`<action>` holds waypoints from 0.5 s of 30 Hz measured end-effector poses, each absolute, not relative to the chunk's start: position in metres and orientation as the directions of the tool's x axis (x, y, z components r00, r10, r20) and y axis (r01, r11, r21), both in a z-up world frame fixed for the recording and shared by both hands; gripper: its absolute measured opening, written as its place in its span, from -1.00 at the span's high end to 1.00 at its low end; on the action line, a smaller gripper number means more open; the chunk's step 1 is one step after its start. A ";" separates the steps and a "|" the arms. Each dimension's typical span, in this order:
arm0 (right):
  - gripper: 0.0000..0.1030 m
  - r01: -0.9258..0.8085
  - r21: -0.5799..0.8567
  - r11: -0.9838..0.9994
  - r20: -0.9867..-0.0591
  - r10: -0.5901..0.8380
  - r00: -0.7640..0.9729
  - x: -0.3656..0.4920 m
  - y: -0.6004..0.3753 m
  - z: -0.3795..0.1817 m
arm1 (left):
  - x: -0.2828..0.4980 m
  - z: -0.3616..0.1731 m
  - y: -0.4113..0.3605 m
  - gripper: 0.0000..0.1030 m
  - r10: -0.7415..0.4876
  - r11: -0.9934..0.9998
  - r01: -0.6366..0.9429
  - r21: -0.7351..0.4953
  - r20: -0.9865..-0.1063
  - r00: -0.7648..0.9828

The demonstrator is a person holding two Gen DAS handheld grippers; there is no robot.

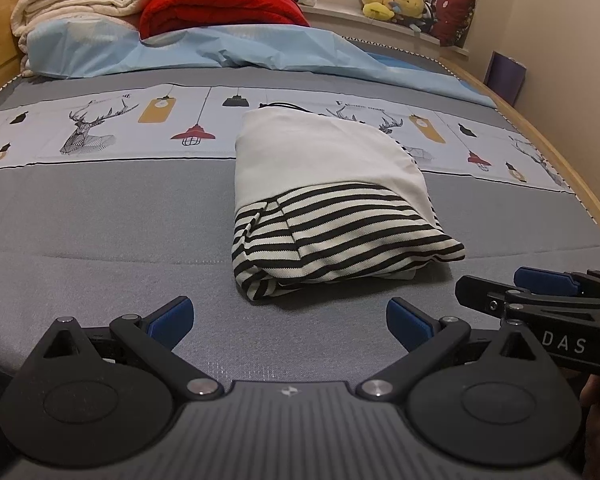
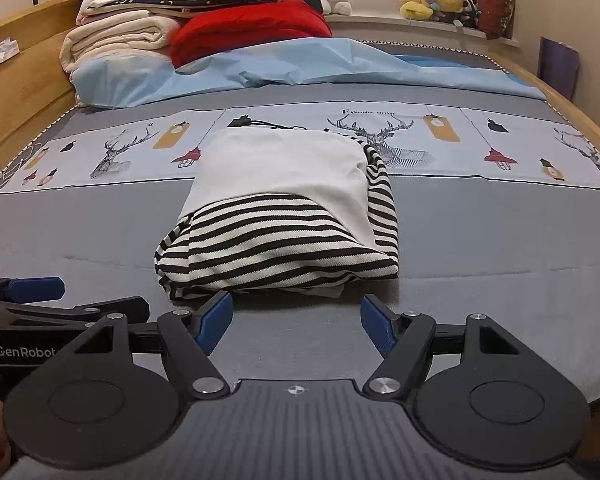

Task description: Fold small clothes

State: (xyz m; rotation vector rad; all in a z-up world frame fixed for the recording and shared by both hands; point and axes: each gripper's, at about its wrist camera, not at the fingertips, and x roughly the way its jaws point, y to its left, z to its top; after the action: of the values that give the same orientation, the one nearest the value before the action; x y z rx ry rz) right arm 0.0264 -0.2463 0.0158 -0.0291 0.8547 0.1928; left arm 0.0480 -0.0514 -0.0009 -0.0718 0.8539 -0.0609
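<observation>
Both hand-held grippers, left (image 1: 290, 322) and right (image 2: 296, 320), hover side by side with blue-padded jaws spread wide, gripping nothing. Just beyond them lies the folded white and black-striped knit garment (image 2: 284, 216) on the grey quilted bed (image 1: 100, 220).

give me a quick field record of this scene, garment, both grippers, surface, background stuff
garment: folded white and black-striped knit garment, lying in a compact bundle, striped part nearest the cameras
left gripper: open, empty, short of the garment
right gripper: open, empty, just before the garment's near edge
surface: grey bedcover with a printed deer and lamp band
background: red folded blanket, cream folded blanket, light blue sheet, yellow plush toys on the windowsill
</observation>
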 end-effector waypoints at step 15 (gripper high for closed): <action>-0.40 -0.175 0.056 0.983 -0.755 0.157 0.637 0.028 -0.247 0.015 | 0.048 0.000 -0.051 -0.99 -0.087 0.995 0.027 -0.092 -0.749 0.656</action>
State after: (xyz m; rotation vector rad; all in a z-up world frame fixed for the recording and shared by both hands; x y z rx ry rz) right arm 0.0281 -0.2467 0.0147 -0.0228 0.8602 0.1894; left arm 0.0485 -0.0511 -0.0001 -0.0751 0.8526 -0.0647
